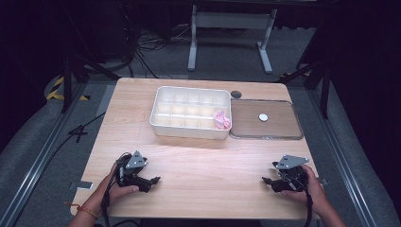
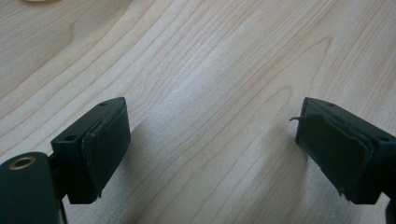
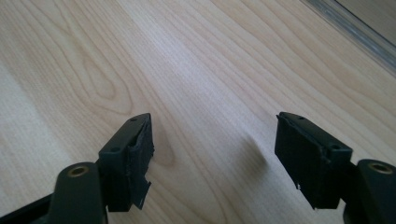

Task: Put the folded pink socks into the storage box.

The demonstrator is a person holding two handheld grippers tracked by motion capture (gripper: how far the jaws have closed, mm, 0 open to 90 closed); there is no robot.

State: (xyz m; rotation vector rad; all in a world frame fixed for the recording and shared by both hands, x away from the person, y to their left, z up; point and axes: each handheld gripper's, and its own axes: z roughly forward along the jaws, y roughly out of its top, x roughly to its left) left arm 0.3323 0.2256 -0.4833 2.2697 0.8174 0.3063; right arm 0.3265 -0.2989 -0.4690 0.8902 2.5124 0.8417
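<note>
Both hand-held grippers resting low on the near edge of the wooden surface (image 1: 198, 161), well apart from each other. Left hand-held gripper (image 1: 153, 180) with jaws spread wide, nothing between them, bare wood grain past the pads (image 2: 109, 140) in the left gripper view. Right hand-held gripper (image 1: 265, 180) likewise spread and empty; worn, fraying pads (image 3: 140, 149) in the right gripper view.

Nearest candidates for handling both far side: small white round disc (image 1: 263, 117) lying alone on the brown tray (image 1: 283, 132), forward and slightly inward from the right hand-held gripper. Pink crumpled item (image 1: 221, 119) sitting in the near-right compartment of the white divided box (image 1: 163, 124), box touching the tray's left edge. Right hand clearly nearer the disc; pink item roughly between the two hands, somewhat nearer the right. Disc round, so no long axis to line up with.

Hard to make out: what the pink item is, too small and blurred. Disc thickness unreadable. Dark round mark (image 1: 236, 94) behind the box, nature unclear. Strip at top right of the right gripper view (image 3: 350, 28), likely the tray rim, cut off.
</note>
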